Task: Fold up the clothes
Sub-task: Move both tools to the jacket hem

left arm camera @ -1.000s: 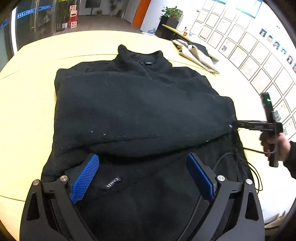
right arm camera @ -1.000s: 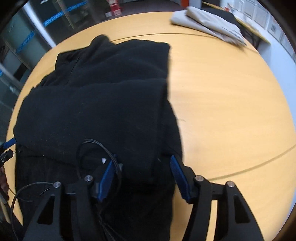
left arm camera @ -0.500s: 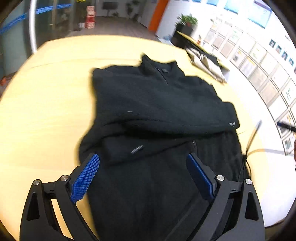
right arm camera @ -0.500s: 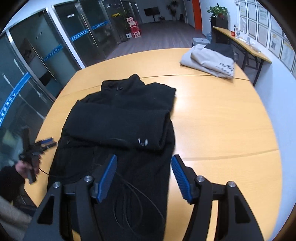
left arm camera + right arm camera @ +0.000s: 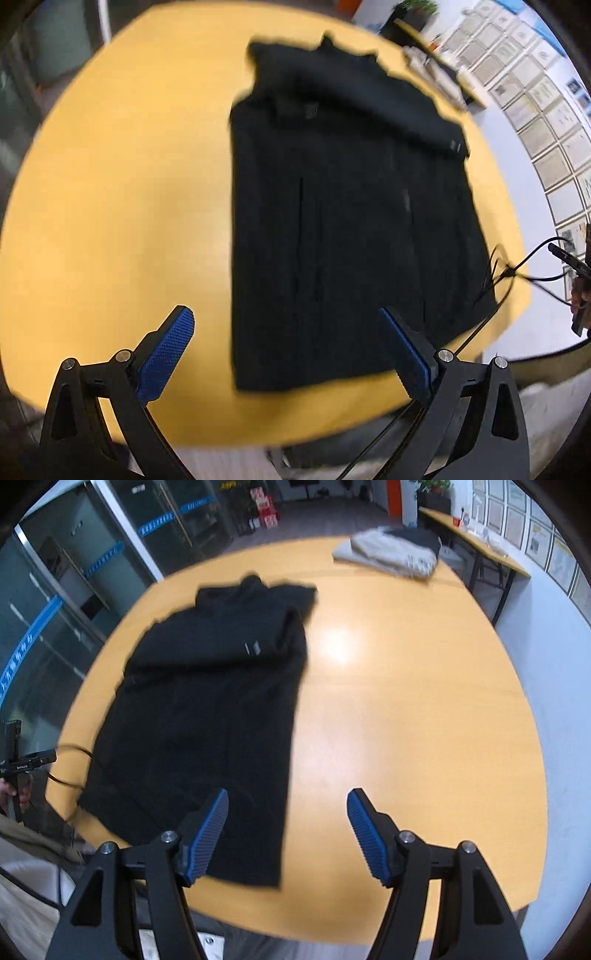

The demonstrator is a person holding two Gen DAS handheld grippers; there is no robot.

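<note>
Left gripper (image 5: 282, 347) spread wide, holding nothing, above the bench (image 5: 122, 206) edge. Right gripper (image 5: 286, 832) also spread, empty. Black fleece jacket (image 5: 340, 221) lies flat on the bench, sleeves folded in, collar at 12 o'clock, hem toward 6. Blurry beige folded clothes (image 5: 391, 552) sit at 1 o'clock, well apart. Cables (image 5: 517, 273) trail off the jacket's 3 o'clock edge.

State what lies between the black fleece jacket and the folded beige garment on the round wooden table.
Right wrist view: only bare round wooden table between black fleece jacket and folded beige garment.
</note>
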